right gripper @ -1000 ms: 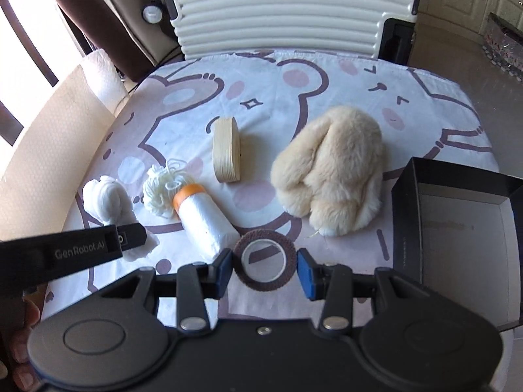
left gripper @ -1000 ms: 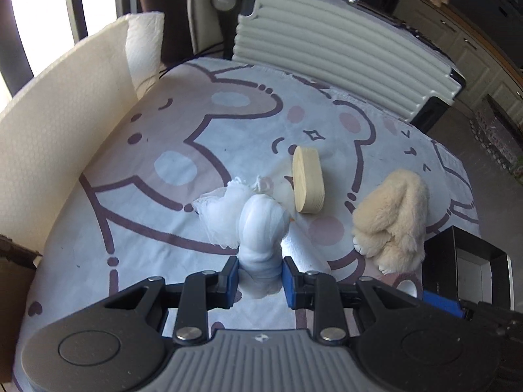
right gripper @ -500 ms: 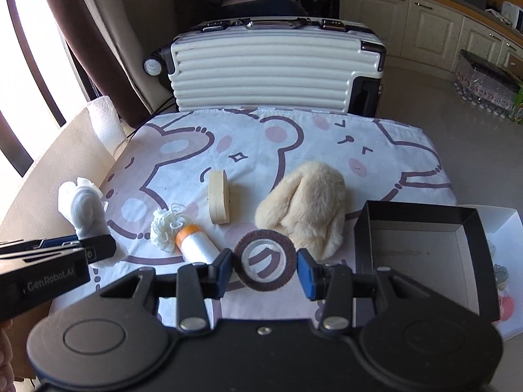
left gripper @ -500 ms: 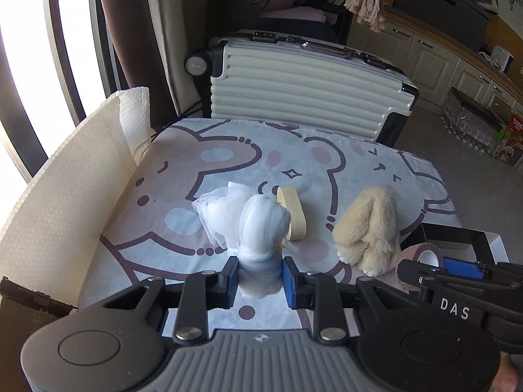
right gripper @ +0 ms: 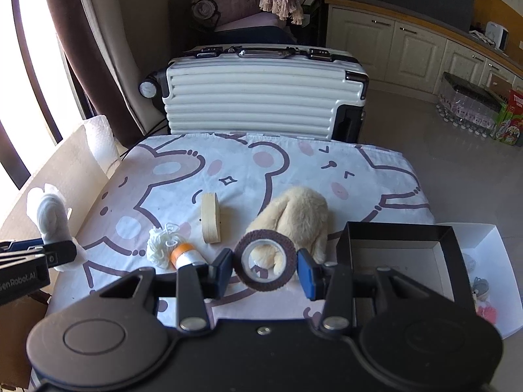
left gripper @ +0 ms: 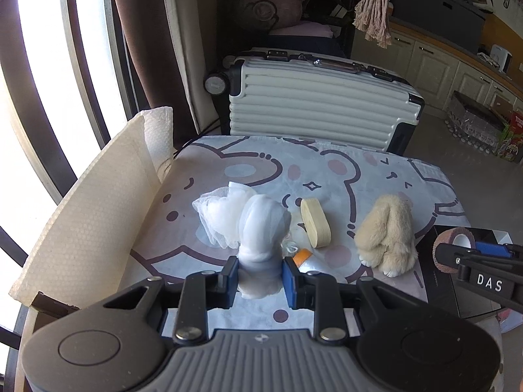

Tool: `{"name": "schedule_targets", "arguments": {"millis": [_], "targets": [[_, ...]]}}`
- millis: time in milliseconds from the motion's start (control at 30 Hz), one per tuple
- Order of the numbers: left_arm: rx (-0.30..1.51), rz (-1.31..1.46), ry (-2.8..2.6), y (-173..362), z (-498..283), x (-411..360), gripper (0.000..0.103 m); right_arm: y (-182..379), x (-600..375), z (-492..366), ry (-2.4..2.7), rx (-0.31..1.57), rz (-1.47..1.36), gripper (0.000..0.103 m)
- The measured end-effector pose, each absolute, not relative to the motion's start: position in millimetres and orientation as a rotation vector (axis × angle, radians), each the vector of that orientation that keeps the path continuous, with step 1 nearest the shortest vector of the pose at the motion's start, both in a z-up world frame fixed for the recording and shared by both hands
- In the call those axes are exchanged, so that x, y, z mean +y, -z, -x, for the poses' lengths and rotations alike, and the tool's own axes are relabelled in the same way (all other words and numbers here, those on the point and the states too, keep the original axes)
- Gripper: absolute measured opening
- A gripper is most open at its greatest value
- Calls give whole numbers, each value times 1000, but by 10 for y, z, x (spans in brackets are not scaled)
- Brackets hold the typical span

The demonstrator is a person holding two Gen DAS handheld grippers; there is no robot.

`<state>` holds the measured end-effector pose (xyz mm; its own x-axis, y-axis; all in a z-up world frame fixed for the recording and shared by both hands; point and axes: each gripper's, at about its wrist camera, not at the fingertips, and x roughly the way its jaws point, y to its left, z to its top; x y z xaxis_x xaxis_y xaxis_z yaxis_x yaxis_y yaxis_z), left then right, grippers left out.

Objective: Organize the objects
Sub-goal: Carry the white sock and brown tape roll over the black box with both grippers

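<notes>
Both grippers have risen: the left gripper (left gripper: pixel 260 276) clamps the white gauze bundle (left gripper: pixel 258 225), the right gripper (right gripper: pixel 265 269) the brown tape roll (right gripper: pixel 265 265). Black box (right gripper: pixel 346 248) seems empty; plush toy (right gripper: pixel 294 215), beige roll (right gripper: pixel 210 218) and orange-capped roll (right gripper: pixel 186 256) remain on the table.

My left gripper (left gripper: pixel 260 281), matt black plastic with blue pads, pinches a soft white gauze bundle (left gripper: pixel 261 228). My right gripper (right gripper: pixel 265 272) clasps a brown crepe-textured tape roll (right gripper: pixel 264 266). The plush rabbit (right gripper: pixel 294 219) looks fluffy; the printed tablecloth (right gripper: pixel 294 170) smooth cloth; the ribbed suitcase (right gripper: pixel 261 98) glossy plastic.
</notes>
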<state>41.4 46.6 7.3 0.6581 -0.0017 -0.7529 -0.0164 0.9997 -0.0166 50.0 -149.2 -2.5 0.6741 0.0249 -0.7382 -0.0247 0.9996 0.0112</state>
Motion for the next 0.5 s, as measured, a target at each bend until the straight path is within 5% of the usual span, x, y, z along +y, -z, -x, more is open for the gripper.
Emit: {"name": "schedule_targets", "arguments": {"millis": [500], "targets": [[864,17,-35,-34,-429,645,31,59,-1329,-516,-25,822,34,44]]}}
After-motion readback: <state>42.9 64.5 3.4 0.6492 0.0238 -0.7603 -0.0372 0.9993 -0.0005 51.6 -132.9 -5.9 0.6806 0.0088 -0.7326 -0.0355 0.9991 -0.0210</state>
